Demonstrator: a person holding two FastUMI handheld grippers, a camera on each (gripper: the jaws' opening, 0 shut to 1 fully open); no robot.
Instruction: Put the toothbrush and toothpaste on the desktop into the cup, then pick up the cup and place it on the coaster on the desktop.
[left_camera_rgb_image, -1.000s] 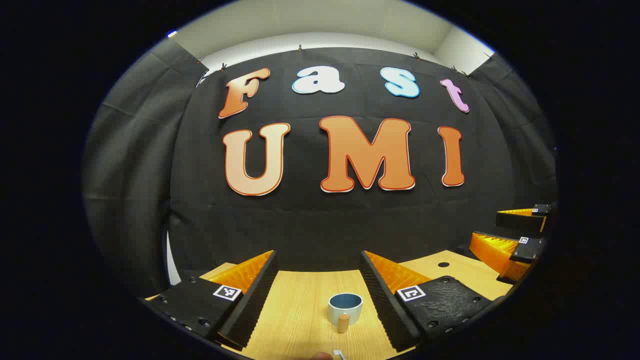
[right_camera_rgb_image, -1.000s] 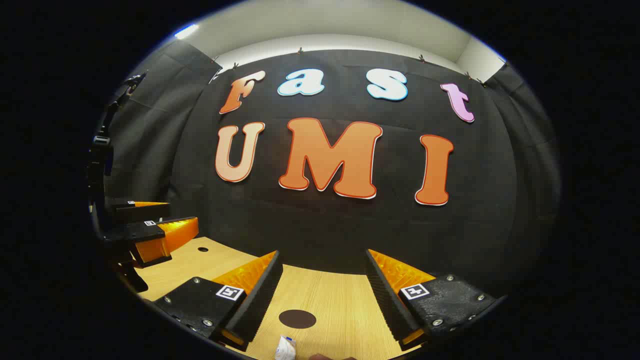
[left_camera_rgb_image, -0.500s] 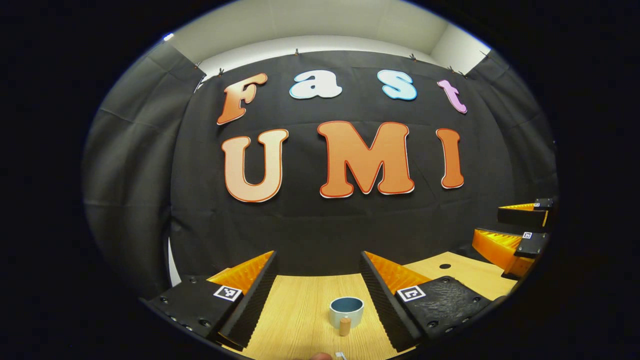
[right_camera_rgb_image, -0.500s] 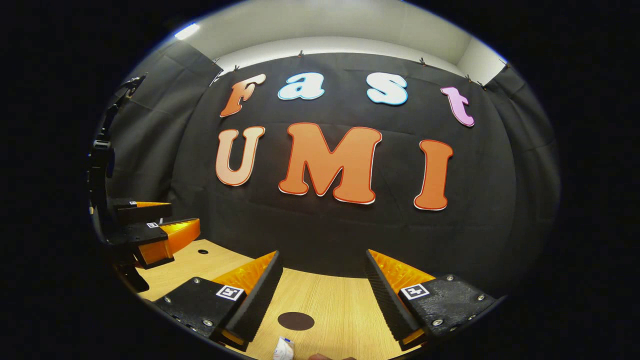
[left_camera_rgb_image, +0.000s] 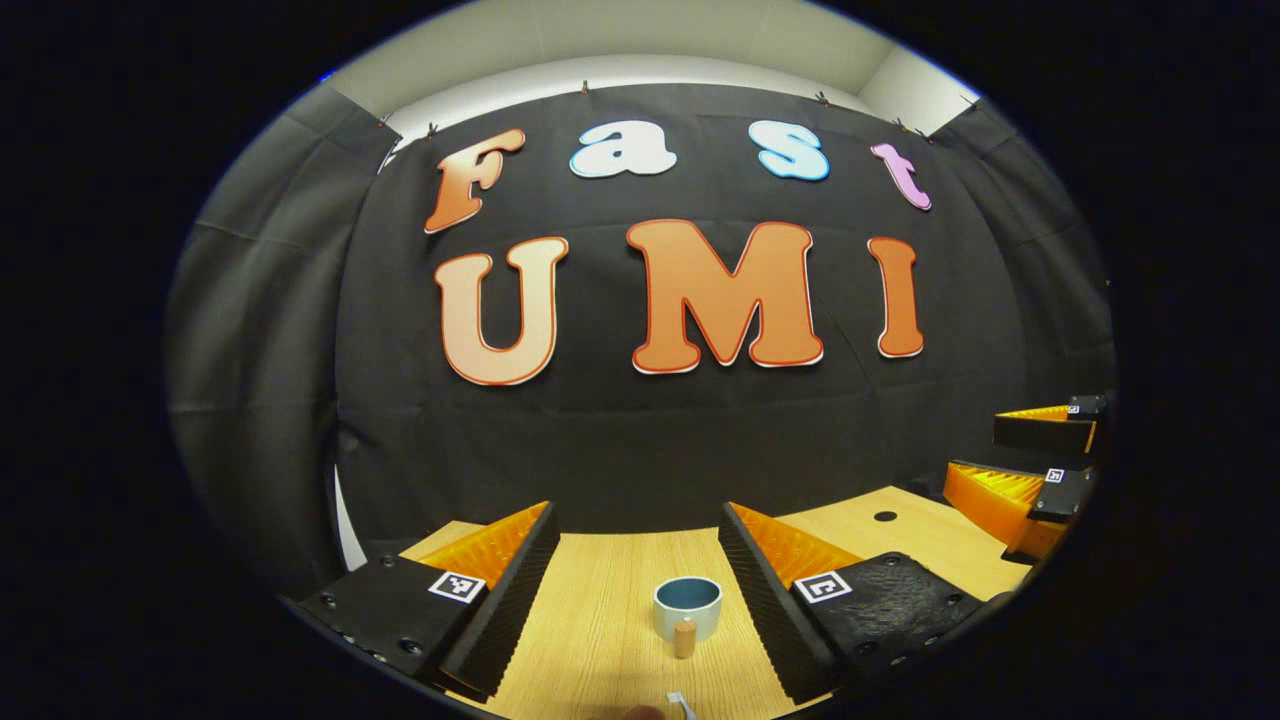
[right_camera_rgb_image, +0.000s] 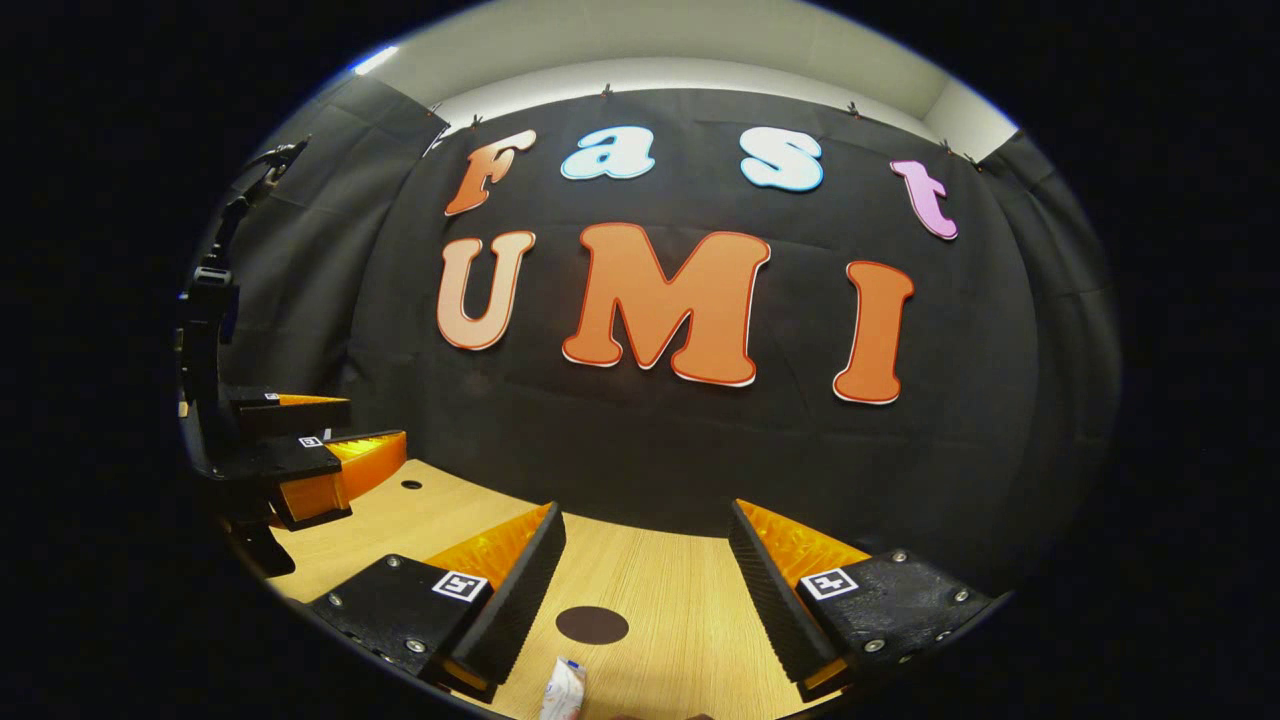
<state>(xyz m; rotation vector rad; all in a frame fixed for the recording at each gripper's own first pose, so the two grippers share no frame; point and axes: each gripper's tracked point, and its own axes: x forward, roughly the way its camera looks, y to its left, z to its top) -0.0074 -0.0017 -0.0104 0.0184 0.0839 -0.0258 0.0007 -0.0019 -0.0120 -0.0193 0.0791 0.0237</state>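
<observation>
1. Where the wooden counter (left_camera_rgb_image: 600, 600) meets the black cloth wall (left_camera_rgb_image: 640, 440), a small dark hole (left_camera_rgb_image: 885, 516) sits in the boards off to the right in the left gripper view.
2. Nothing stands between the left gripper (left_camera_rgb_image: 634, 580) and the blue-lined cup (left_camera_rgb_image: 687, 605), which stands upright on the counter ahead with a small wooden cylinder (left_camera_rgb_image: 684, 637) just before it.
3. A white toothbrush tip (left_camera_rgb_image: 681, 705) pokes in at the bottom edge.
4. The right gripper (right_camera_rgb_image: 645, 580) hovers over the dark round coaster (right_camera_rgb_image: 592, 625), with the toothpaste tube (right_camera_rgb_image: 564, 690) lying nearer the camera.
5. Both grippers hang level above the counter, fingers spread wide, holding nothing.
</observation>
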